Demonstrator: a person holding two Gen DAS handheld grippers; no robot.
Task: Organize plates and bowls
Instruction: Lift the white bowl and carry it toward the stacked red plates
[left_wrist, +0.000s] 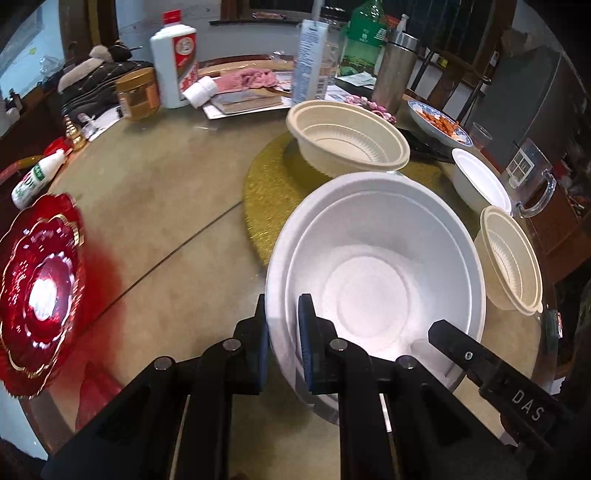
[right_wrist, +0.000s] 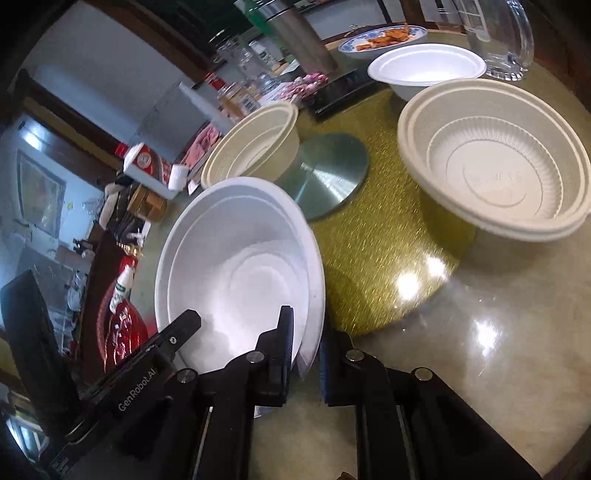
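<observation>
A large white bowl is held over the table between both grippers; it also shows in the right wrist view. My left gripper is shut on its left rim. My right gripper is shut on its right rim, and its finger shows in the left wrist view. A beige ribbed bowl sits on the gold mat behind it. A second beige bowl stands to the right. A smaller white bowl lies further back.
A red glass plate sits at the table's left. Bottles, a white liquor bottle, a steel flask, a blue plate of food and a glass pitcher crowd the far side. A round metal disc lies on the mat.
</observation>
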